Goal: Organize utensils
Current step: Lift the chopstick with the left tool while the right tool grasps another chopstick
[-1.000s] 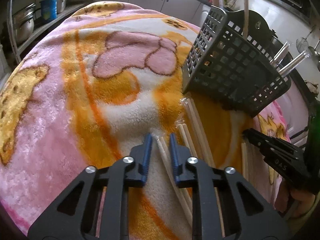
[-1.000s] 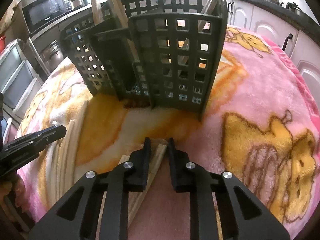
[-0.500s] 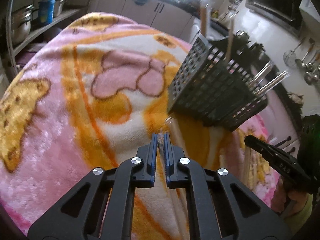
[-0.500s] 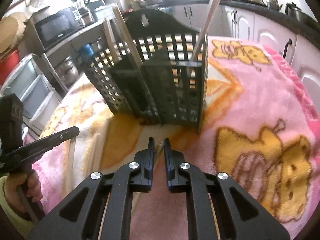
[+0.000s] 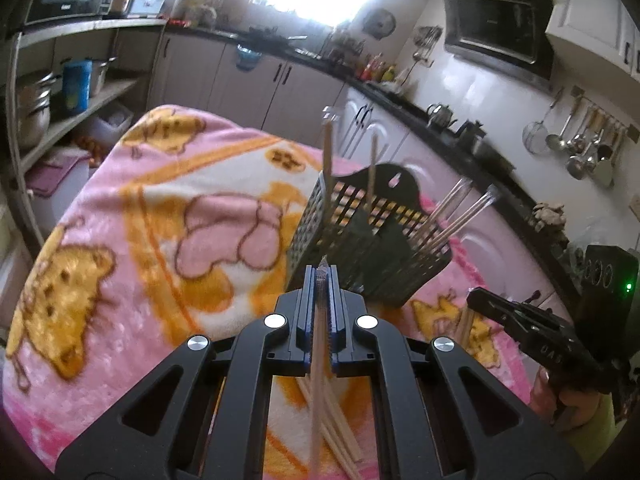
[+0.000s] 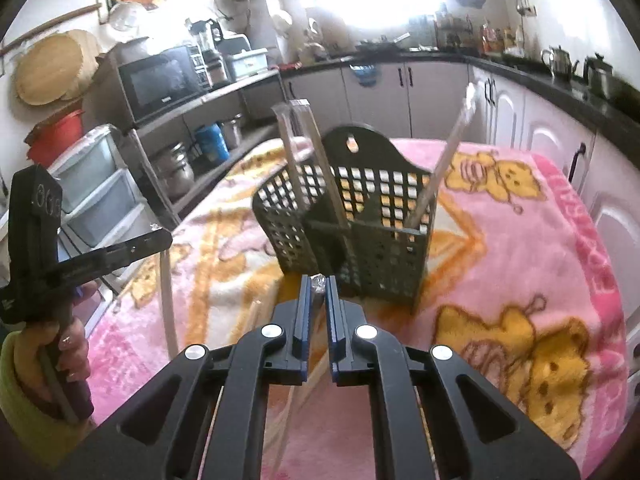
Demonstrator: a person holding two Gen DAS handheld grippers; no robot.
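A dark perforated utensil basket (image 5: 368, 244) stands on the pink blanket, with several wrapped chopsticks upright in it; it also shows in the right wrist view (image 6: 360, 232). My left gripper (image 5: 321, 276) is shut on a wrapped chopstick pair (image 5: 318, 360), lifted above the blanket in front of the basket. My right gripper (image 6: 319, 286) is shut on another wrapped chopstick pair (image 6: 318, 285), also lifted, just short of the basket. More wrapped chopsticks (image 5: 340, 432) lie on the blanket below the left gripper. The left gripper (image 6: 132, 246) shows from the side in the right wrist view, its chopsticks (image 6: 168, 300) hanging down.
The pink and orange blanket (image 5: 160, 240) covers the table. Kitchen cabinets and a black counter (image 5: 400, 100) run behind and to the right. Shelves with pots (image 5: 40, 108) stand at the left. The right gripper (image 5: 532, 328) shows at the right edge of the left wrist view.
Both grippers closed on chopstick pairs lying on the blanket, then rose with them. The basket now sits lower and farther off in both views.
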